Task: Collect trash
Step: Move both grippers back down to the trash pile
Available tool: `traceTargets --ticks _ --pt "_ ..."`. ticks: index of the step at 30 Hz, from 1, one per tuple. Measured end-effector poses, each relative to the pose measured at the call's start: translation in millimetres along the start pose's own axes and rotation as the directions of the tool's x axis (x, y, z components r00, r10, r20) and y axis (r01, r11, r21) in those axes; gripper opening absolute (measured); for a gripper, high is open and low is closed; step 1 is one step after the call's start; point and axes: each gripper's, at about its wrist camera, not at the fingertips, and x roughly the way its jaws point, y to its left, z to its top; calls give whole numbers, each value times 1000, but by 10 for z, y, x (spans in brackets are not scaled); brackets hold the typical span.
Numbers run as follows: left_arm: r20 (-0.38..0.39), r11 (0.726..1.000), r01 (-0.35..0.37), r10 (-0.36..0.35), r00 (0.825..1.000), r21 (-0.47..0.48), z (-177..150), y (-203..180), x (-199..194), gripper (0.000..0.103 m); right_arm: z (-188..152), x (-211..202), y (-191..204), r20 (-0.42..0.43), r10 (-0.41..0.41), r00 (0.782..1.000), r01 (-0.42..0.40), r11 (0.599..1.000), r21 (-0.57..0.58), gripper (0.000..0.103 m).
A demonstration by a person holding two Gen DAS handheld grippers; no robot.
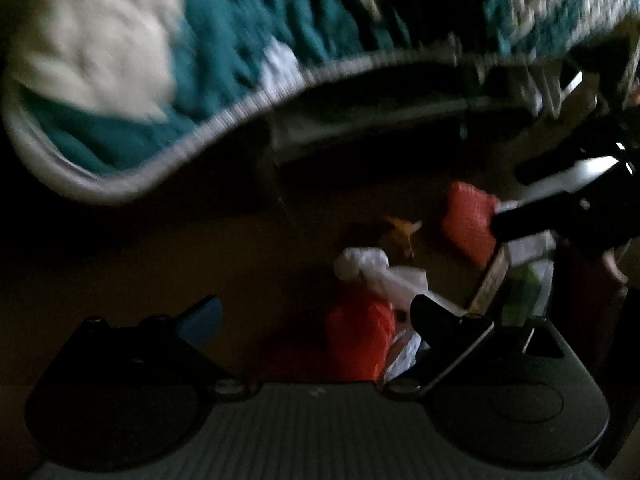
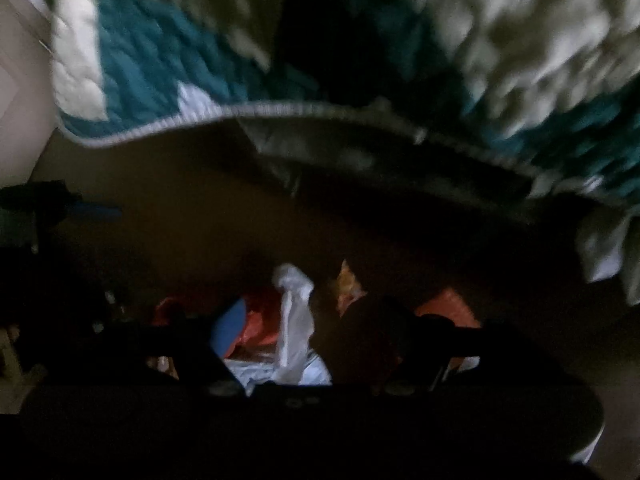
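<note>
Left wrist view is showing the left gripper [image 1: 316,316] angling down toward a dim brown floor [image 1: 160,272], its two fingers standing wide apart with nothing between them; a blue pad is showing on one fingertip [image 1: 202,316]. Trash is lying in a loose cluster on the floor ahead: a red wrapper [image 1: 360,340] just past the fingers, a crumpled white bag [image 1: 372,268] touching its far side, a small orange scrap [image 1: 404,232] beyond that, and a second red wrapper [image 1: 468,224] off to the right. The white bag's long axis is running away from the camera, toward the bed. The right gripper [image 1: 576,200] is reaching in from the right edge, its dark fingers pointing left at the second red wrapper; whether it is gripping it I cannot tell through the blur.

Right wrist view is looking down at the same cluster, the white bag [image 2: 294,320] lying lengthwise between the fingers, which are looking spread. A teal and white quilt [image 2: 160,60] is hanging over the bed edge above.
</note>
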Motion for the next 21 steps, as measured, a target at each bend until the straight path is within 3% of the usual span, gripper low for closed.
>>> traceTargets --ticks 5,10,14,19,21 --pt "-76 1000 17 -15 997 22 -152 -45 443 101 12 495 -7 -96 21 995 -14 997 79 72" --pt "-145 1000 21 -23 989 -16 -246 -35 813 101 -13 872 -7 -169 41 985 -21 993 118 71" --pt "-172 999 26 -32 985 -36 -333 -19 983 101 -39 1077 11 -210 46 977 -23 993 112 71" --pt "-203 1000 17 -15 979 9 -426 -87 1131 100 -33 1286 -8 -246 45 968 -17 993 117 71" --pt "-214 1000 23 -19 977 15 -444 -107 1175 93 -23 1355 -12 -253 48 966 -16 992 129 71"
